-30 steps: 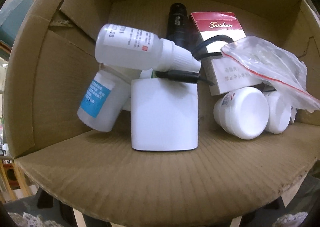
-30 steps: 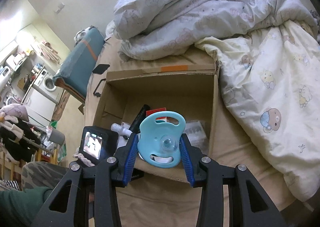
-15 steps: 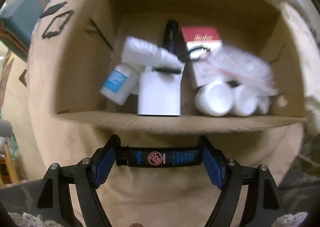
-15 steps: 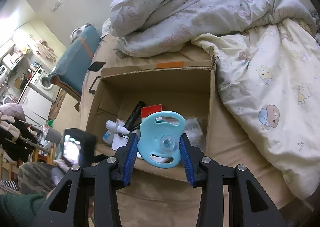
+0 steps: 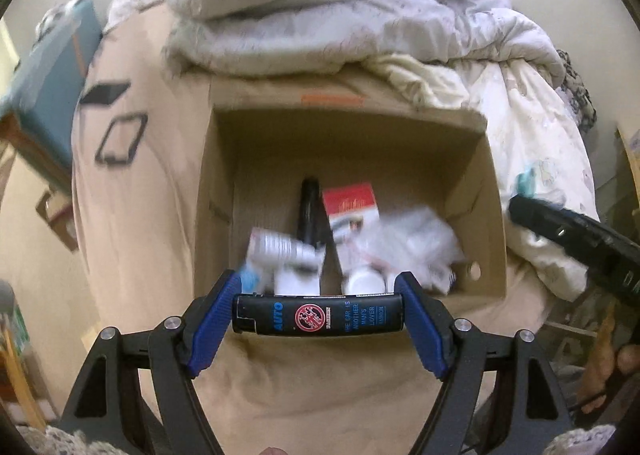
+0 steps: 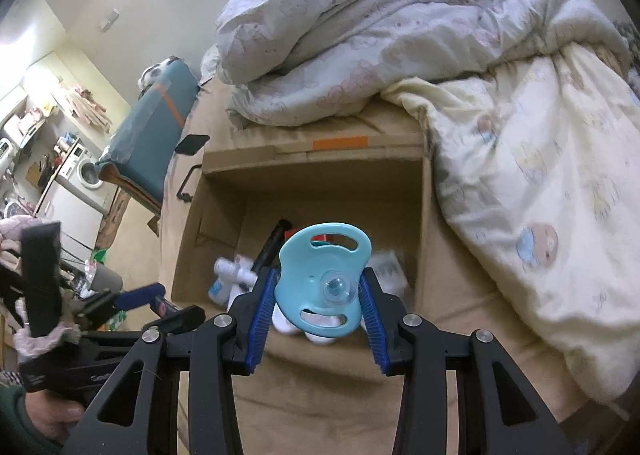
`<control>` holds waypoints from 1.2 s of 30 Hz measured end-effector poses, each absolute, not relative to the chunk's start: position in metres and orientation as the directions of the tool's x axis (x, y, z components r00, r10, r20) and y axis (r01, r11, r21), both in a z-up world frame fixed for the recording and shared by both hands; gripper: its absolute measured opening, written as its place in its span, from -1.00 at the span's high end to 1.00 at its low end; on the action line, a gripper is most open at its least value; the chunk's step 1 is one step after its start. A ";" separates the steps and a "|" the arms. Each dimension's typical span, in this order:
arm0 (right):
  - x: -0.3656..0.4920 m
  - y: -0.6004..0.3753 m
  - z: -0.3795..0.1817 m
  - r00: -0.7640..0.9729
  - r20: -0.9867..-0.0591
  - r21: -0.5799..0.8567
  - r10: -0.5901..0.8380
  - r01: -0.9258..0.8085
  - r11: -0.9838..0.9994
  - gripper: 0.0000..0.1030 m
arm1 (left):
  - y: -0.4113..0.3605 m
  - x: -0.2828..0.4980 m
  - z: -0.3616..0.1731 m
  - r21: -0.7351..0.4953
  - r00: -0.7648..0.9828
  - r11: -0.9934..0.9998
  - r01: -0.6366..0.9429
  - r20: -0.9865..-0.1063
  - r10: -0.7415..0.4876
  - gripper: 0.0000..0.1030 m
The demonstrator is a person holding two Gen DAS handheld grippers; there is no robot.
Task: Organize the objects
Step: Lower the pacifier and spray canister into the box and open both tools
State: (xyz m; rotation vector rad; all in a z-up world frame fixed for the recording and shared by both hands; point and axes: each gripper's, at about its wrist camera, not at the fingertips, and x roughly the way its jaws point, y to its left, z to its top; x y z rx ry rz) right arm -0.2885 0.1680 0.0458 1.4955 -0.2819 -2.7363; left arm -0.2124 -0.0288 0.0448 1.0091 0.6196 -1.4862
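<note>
- Pulled back from the cardboard box [image 5: 348,127], the left gripper [image 5: 318,313] now sits outside its near wall, where a second ago its camera was right down among the contents; the whole open box and the bedding behind it have come into sight.
- Its blue pads [image 5: 216,319] are pinched on the two ends of a black lighter [image 5: 318,314], held crosswise and level just in front of the box's near edge, label side facing the camera.
- Over on the right, the right gripper [image 6: 318,305] has eased closer to the box, its jaws closed partway on a light-blue pacifier [image 6: 324,279] standing upright between them, above the near wall.
- Inside the box, toward the near side, lies a jumble: a white dropper bottle [image 5: 276,249], a black cylinder [image 5: 310,211] pointing to the far wall, a red-and-white carton [image 5: 350,205], a crumpled clear bag [image 5: 408,247] and white jars [image 5: 364,282]. All of it is blurred in the left view.
- An orange tape strip [image 6: 340,143] marks the box's far flap.
- The box rests on a tan sheet [image 6: 332,407], with a grey-white duvet [image 6: 380,31] heaped past its far edge and a cream cartoon-print quilt [image 6: 532,207] along its right side.
- A black phone [image 6: 192,143] lies on the sheet off the box's far-left corner.
</note>
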 end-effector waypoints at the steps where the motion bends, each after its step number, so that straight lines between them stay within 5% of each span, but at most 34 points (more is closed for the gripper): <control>1: -0.295 0.167 0.045 -0.541 -0.834 0.171 -0.107 -0.069 -0.983 0.14 | -0.036 -0.214 0.046 0.175 0.052 -0.190 0.966 -0.854 -0.517 -0.51; 12: -0.361 0.160 0.006 -0.450 -0.890 0.125 -0.079 -0.074 -0.989 0.14 | -0.100 -0.211 -0.008 0.306 0.155 -0.237 0.922 -0.853 -0.498 -0.50; 28: -0.372 0.165 -0.015 -0.403 -0.913 0.112 -0.060 -0.108 -0.988 0.14 | -0.110 -0.219 -0.017 0.258 0.119 -0.273 0.927 -0.890 -0.440 -0.51; 29: -0.372 0.165 -0.014 -0.410 -0.910 0.112 -0.058 -0.110 -0.988 0.11 | -0.109 -0.219 -0.017 0.266 0.122 -0.277 0.923 -0.887 -0.446 -0.51; 34: -0.371 0.169 0.003 -0.477 -0.878 0.120 -0.044 -0.130 -0.984 -0.74 | -0.109 -0.218 -0.016 0.247 0.107 -0.276 0.929 -0.893 -0.438 -0.51; 36: -0.370 0.171 0.008 -0.493 -0.869 0.123 -0.042 -0.133 -0.983 -0.84 | -0.108 -0.217 -0.013 0.224 0.085 -0.283 0.933 -0.898 -0.431 -0.54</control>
